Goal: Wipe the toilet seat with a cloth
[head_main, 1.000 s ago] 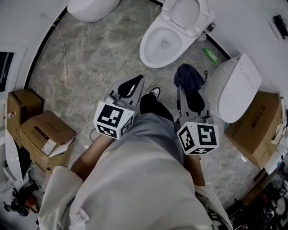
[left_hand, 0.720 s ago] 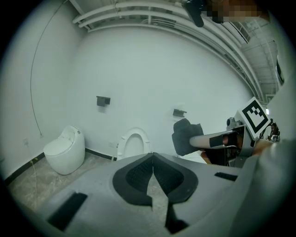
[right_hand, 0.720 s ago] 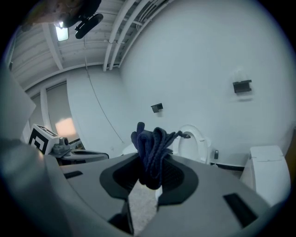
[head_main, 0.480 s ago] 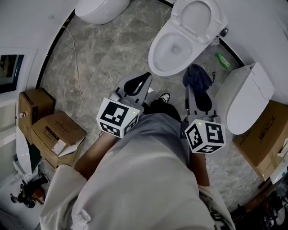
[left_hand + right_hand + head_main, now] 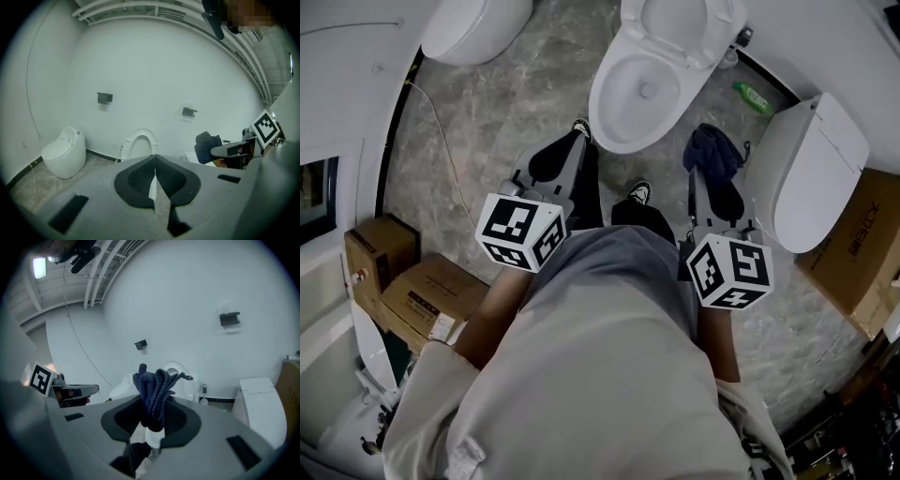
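Presently, the person stands over an open toilet with both tools held out in front and not yet touching it.

Left gripper: jaws fully together, nothing between them. It points toward the near left side of the bowl.

Right gripper: jaws clamped on a dark blue cloth. The cloth is pinched at its lower end, and the rest stands bunched in loose folds beyond the tips. In the head view the bundle hangs above the floor, just right of the bowl and left of a second, closed toilet.

Toilet seat: the lid is raised against the wall. I cannot tell whether the seat ring is up with it or lying on the rim.

Handling, as judged: the cloth looks light, soft and limp, so it should wrap round a curved rim readily, though it may slip from a shallow pinch. The present hold seems sound, with the bunch gripped low and a thick wad left ahead of the tips to meet the surface. The seat is smooth, hard and hinged, so light pressure is advised.

A green bottle lies on the floor behind the bowl.
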Motion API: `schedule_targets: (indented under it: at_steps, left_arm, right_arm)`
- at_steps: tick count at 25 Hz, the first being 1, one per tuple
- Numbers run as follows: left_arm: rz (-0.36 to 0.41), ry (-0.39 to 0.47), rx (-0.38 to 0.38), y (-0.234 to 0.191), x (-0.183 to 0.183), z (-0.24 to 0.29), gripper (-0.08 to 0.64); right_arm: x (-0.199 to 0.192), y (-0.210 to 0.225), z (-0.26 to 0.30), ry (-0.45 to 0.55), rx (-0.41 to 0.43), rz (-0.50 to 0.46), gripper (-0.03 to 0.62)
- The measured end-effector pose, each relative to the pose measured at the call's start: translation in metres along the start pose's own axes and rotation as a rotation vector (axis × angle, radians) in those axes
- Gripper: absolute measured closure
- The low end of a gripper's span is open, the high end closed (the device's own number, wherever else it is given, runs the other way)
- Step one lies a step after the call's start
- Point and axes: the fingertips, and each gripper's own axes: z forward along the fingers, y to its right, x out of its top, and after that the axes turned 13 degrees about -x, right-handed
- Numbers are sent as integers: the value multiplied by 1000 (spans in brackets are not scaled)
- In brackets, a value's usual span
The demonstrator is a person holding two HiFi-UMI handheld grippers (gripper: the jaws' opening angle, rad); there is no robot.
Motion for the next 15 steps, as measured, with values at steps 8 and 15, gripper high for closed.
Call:
schedule_targets:
  at_steps: [8,15]
  left_arm:
    - [51,-12,-130,-39,41,57,551]
    - [83,-43,-259,-91,85,105,551]
  right_arm:
    - [34,6,46,30,-125,29,502]
    - [65,-17,101,-10,-192,34,502]
